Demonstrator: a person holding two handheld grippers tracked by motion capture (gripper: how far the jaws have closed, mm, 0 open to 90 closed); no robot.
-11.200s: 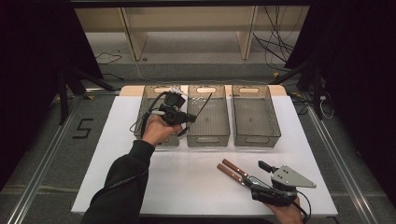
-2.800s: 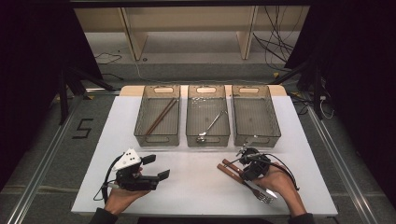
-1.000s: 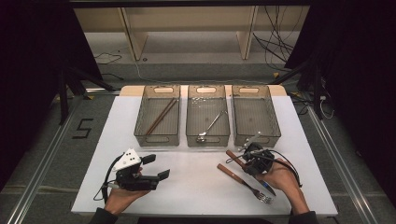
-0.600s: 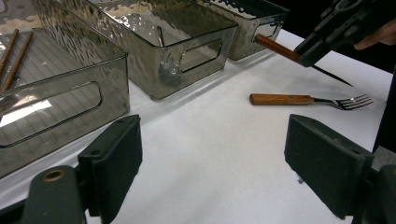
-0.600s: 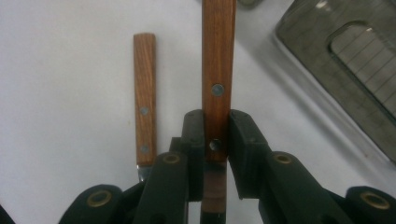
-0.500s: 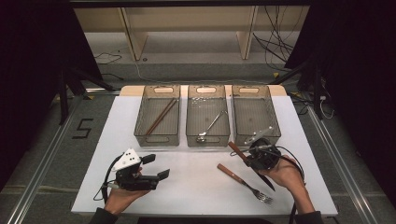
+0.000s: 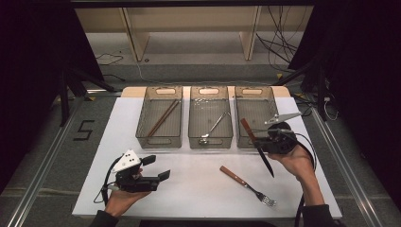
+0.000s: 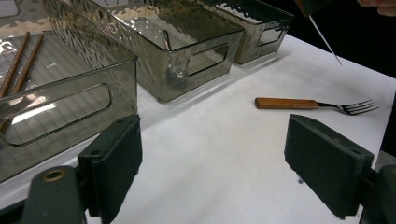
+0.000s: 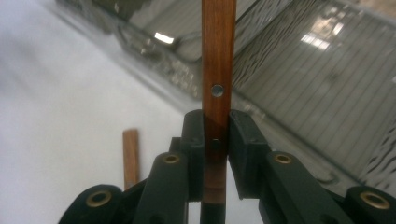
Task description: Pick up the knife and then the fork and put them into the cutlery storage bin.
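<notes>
Right now your right gripper (image 7: 265, 137) is clamped on the knife (image 7: 257, 147) by its wooden handle; the right gripper view shows both pads squeezing the handle (image 9: 218, 93) just below its rivet. The knife hangs clear of the table (image 7: 198, 189), lifted near the right edge. Its long axis runs diagonally in the high view: handle end up and left toward the bins, blade tip (image 7: 270, 172) down and right toward you.

What counts next is where the right bin (image 7: 243, 92) sits: just beyond the gripper, its near wall almost under the handle end. That bin looks empty. The middle bin (image 7: 210, 90) holds a spoon (image 7: 213, 126), the left bin (image 7: 163, 90) holds chopsticks (image 7: 162, 118). So the knife probably goes into the right bin, and your right hand (image 7: 298, 161) is far the nearer one. The bin runs front to back, so you would likely need to swing the blade closer to that line before lowering.

Your left gripper (image 7: 153, 170) rests open and empty by the near left corner, jaws wide in the left gripper view. The fork (image 7: 246, 186) lies flat between the two hands, handle toward the bins, tines toward the near edge.
</notes>
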